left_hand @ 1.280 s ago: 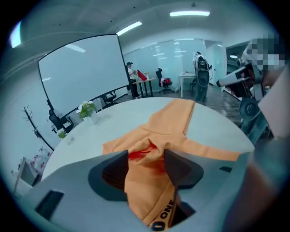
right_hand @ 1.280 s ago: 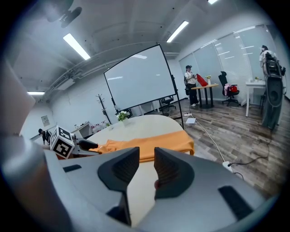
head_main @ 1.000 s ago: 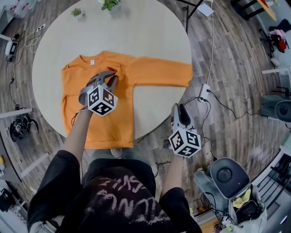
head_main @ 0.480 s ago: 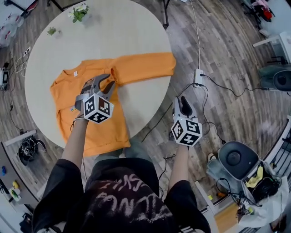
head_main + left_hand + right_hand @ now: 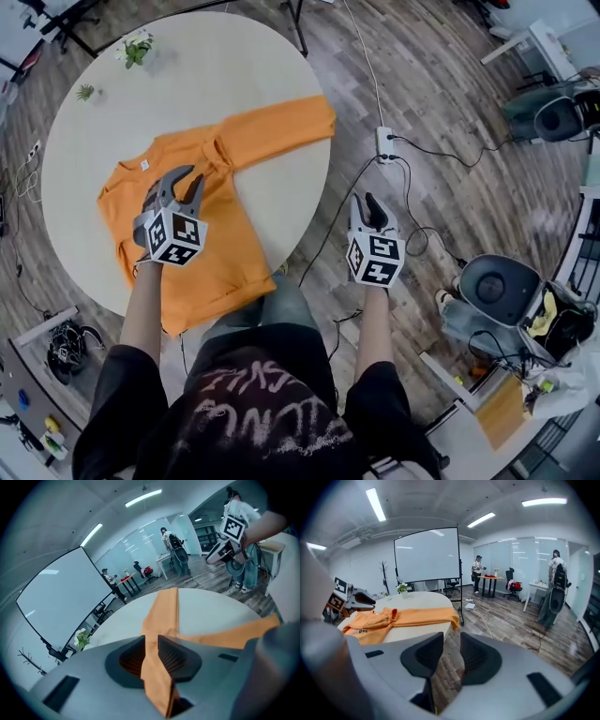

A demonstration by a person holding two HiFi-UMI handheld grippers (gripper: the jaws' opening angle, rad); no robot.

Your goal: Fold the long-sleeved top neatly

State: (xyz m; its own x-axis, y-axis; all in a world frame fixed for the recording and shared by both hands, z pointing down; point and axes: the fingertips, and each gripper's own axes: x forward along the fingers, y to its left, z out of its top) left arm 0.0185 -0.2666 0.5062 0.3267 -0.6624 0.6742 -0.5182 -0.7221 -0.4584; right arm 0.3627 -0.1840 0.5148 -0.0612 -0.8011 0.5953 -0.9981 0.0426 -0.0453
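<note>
The orange long-sleeved top [image 5: 220, 258] lies face up on the round pale table [image 5: 187, 84], its right sleeve [image 5: 277, 131] stretched toward the table's right edge. My left gripper [image 5: 185, 180] hovers over the chest, and its jaws have just been closing. In the left gripper view a raised fold of the top [image 5: 157, 677] fills the gap of the left gripper [image 5: 150, 641], pinched between the pads. My right gripper [image 5: 368, 204] hangs off the table over the wooden floor. The right gripper [image 5: 452, 648] stands open with nothing between its jaws; the top [image 5: 403, 617] lies ahead to its left.
Two small plants [image 5: 136, 49] stand at the table's far edge. A power strip [image 5: 384, 142] with trailing cables lies on the floor right of the table. A grey round device [image 5: 497, 286] sits at lower right. A projection screen [image 5: 426, 555] stands behind the table.
The head view has swung, so the table now sits further left. My left gripper drew back from the sleeve seam toward the chest with its fingers spread wider. My right gripper stayed off the table.
</note>
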